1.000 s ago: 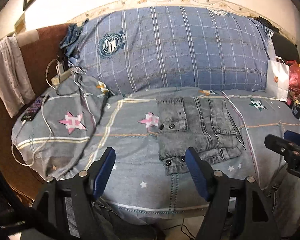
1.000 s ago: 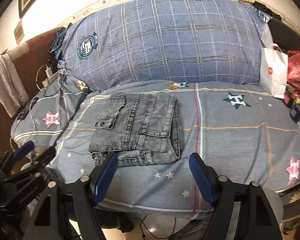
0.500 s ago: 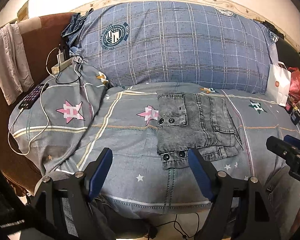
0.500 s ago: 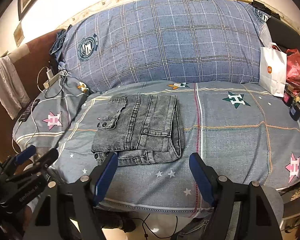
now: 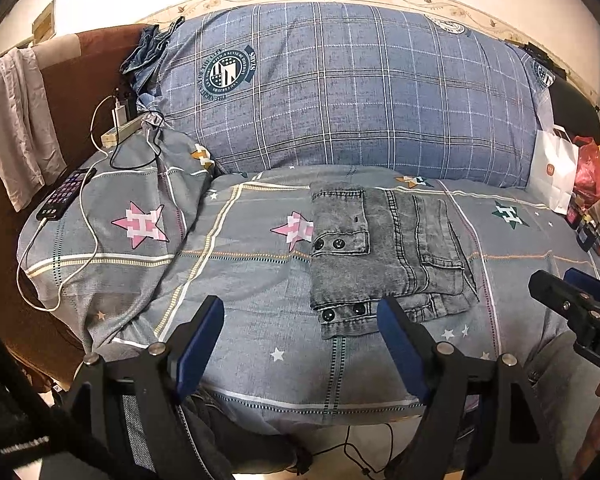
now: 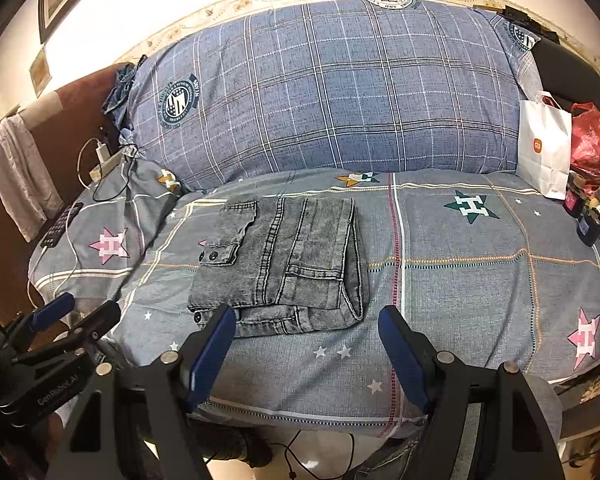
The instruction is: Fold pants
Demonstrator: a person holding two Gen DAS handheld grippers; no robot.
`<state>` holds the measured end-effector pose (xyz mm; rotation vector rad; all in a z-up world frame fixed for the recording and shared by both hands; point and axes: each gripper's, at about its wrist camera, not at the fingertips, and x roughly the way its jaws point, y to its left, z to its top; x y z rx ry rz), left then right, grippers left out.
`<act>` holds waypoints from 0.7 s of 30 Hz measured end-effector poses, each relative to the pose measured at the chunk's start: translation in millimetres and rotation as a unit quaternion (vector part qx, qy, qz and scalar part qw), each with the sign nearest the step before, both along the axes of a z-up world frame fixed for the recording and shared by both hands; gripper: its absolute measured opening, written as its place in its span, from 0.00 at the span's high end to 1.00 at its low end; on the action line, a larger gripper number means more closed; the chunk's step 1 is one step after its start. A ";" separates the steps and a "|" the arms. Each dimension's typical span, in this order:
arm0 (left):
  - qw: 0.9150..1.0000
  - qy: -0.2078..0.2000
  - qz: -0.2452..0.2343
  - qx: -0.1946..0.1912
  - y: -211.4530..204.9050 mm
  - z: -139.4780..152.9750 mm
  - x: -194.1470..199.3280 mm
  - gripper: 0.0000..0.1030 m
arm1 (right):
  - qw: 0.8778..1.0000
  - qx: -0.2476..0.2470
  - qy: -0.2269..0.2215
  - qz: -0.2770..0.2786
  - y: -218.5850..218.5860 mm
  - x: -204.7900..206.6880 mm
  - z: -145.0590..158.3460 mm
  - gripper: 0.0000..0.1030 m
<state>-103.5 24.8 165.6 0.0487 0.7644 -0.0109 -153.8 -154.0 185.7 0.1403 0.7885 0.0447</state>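
Lying folded into a compact rectangle, the grey denim pants (image 6: 284, 264) rest on the star-patterned bedspread (image 6: 480, 280), near its front edge and in front of the big plaid pillow (image 6: 332, 88). Both tools hang short of the bundle: the left gripper (image 5: 300, 344) has its blue pads spread with only bedding between them, and the right gripper (image 6: 306, 354) stands equally wide and empty, its left pad just in front of the bundle's near hem.

Judging by the tidy stack, the folding looks all but finished, so the step in hand is likely a check and a clean retreat. To do it well, leave the jaws wide and draw back without brushing the near hem, where lower layers peek out. If squaring up is wanted, nudge that near hem under rather than pinching the top layer, which would lift the fold. Keep the left tool clear of the phone (image 5: 64, 194) and its white cable (image 5: 80, 248) at far left.
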 end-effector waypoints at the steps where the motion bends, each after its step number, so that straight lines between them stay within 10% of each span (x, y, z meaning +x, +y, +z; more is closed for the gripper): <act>1: 1.000 0.000 0.001 0.000 0.1 0.0 0.3 0.23 | 1.000 -0.001 -0.001 0.000 0.9 -0.2 0.7 0.25; 21: 1.000 0.009 0.001 0.015 -1.5 -2.3 2.1 0.23 | 1.000 0.008 -0.002 0.012 1.6 0.9 0.3 0.26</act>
